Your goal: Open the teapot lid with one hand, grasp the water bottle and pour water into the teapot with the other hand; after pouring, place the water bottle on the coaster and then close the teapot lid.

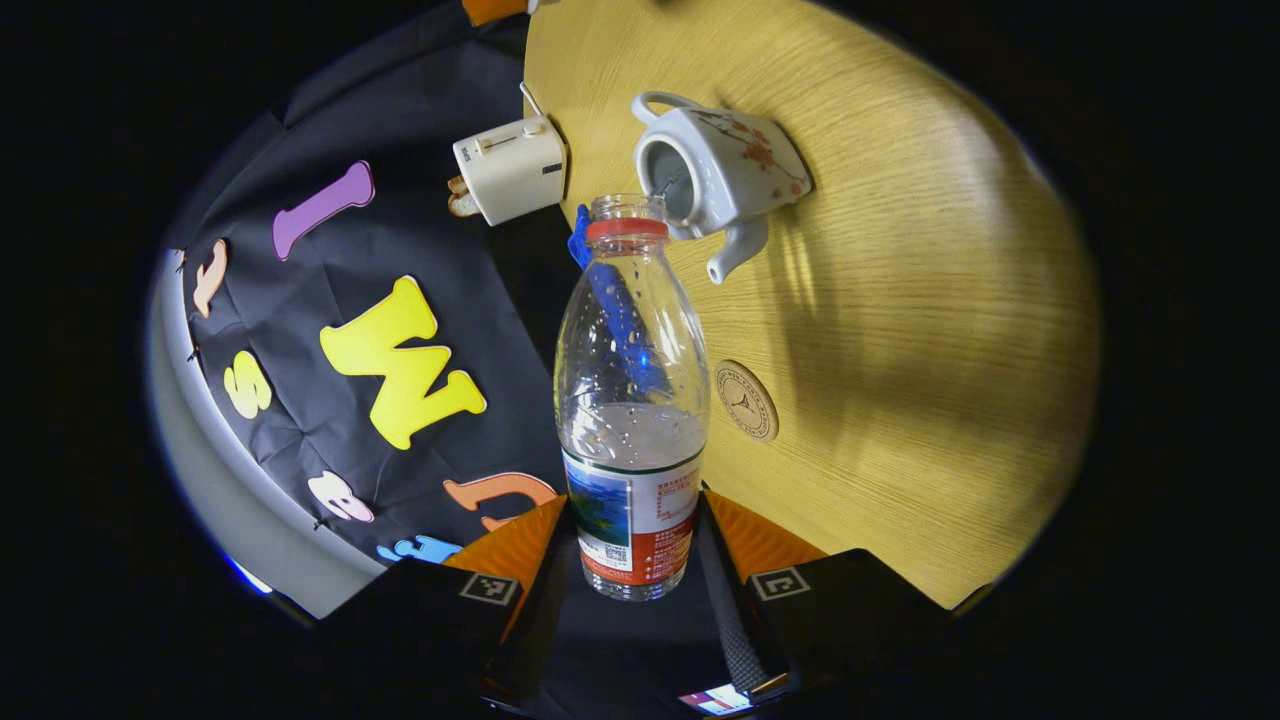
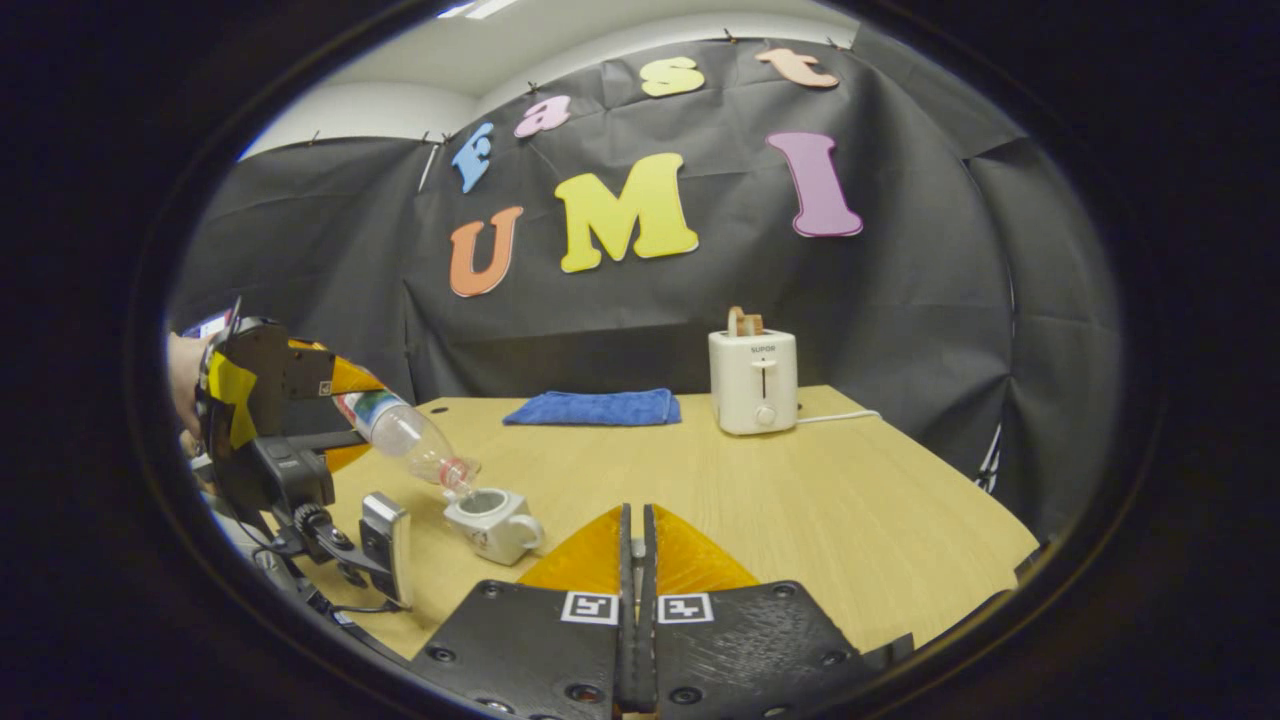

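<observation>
A booth with black cloth walls encloses a wooden table [image 2: 800,500], which takes the lower half of the right gripper view and the right half of the left gripper view.

In the left gripper view the left gripper [image 1: 634,540] stands at the bottom centre and grasps the water bottle [image 1: 632,400] at its labelled lower part, one finger on each side. The bottle has no cap and reaches up the middle of the frame; some water lies inside near the label. Its open mouth is just beside the open top of the teapot [image 1: 725,175], in the upper centre. The teapot is white with a flower pattern and has no lid on it. Right of the bottle, in the middle of the frame, the round coaster [image 1: 746,400] lies bare on the table. A white toaster [image 1: 512,168] is at the upper left of the teapot.

In the right gripper view the right gripper [image 2: 635,545] is at the bottom centre, its fingers closed together with only a thin slit between them; I cannot tell whether something is caught there. Far at the left edge a hand [image 2: 186,385] holds the other gripper, with the bottle tilted down toward the teapot at lower left. A blue cloth [image 2: 595,407] lies at the centre, against the wall, and the toaster stands right of it.
</observation>
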Tool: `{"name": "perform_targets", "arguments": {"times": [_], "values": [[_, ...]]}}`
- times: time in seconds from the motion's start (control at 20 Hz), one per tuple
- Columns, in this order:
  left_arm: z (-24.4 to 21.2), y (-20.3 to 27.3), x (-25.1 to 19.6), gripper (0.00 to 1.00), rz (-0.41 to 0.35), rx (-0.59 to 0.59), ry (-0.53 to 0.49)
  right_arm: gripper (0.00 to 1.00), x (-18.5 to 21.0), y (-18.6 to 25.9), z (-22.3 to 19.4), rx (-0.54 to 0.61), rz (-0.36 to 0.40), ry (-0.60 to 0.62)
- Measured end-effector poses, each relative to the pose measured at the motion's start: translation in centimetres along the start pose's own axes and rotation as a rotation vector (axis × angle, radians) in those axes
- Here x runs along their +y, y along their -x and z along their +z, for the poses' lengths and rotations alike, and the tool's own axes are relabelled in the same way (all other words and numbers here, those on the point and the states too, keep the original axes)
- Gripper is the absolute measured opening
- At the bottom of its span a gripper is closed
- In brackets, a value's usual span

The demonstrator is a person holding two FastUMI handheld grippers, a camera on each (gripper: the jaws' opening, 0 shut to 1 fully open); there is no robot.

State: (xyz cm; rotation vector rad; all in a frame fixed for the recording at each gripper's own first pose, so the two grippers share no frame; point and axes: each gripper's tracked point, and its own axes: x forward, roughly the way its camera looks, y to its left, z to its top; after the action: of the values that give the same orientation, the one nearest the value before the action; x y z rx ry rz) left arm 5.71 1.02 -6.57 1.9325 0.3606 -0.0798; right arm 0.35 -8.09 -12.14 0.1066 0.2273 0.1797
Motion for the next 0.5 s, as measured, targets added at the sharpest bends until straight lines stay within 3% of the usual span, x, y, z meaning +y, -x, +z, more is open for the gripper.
{"name": "perform_targets", "arguments": {"times": [0.5], "values": [[0.19, 0.2, 0.83, 0.7, 0.012, 0.015, -0.049, 0.0, -0.46, 0.2, -0.22, -0.001, 0.001, -0.004]]}}
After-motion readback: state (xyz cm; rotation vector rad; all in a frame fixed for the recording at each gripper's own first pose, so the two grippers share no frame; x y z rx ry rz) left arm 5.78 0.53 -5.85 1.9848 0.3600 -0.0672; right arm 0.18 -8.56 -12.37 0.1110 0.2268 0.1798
